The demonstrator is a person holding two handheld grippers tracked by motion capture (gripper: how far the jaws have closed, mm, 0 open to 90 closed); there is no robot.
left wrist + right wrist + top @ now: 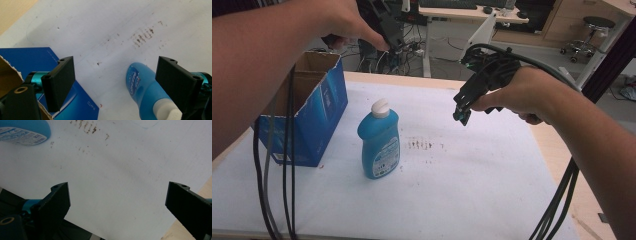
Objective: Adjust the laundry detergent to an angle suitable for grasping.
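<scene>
High view, from left to right: my left hand is raised above the far left of the surface, over an open blue cardboard box that stands at the left edge. Just right of the box, apart from it, a blue bottle with a white cap stands upright on the white sheet. Right of the bottle are some small brown stains. Farther right, my right gripper hangs in the air above the sheet, pointing down and to the left, well apart from the bottle.

Left gripper view: my left gripper looks down with its jaws spread wide and nothing between them; the box sits under the left jaw and the bottle's cap beside the right jaw.

Right gripper view: my right gripper's jaws stand wide apart over bare white sheet, holding nothing, with the bottle at the top left corner.
</scene>
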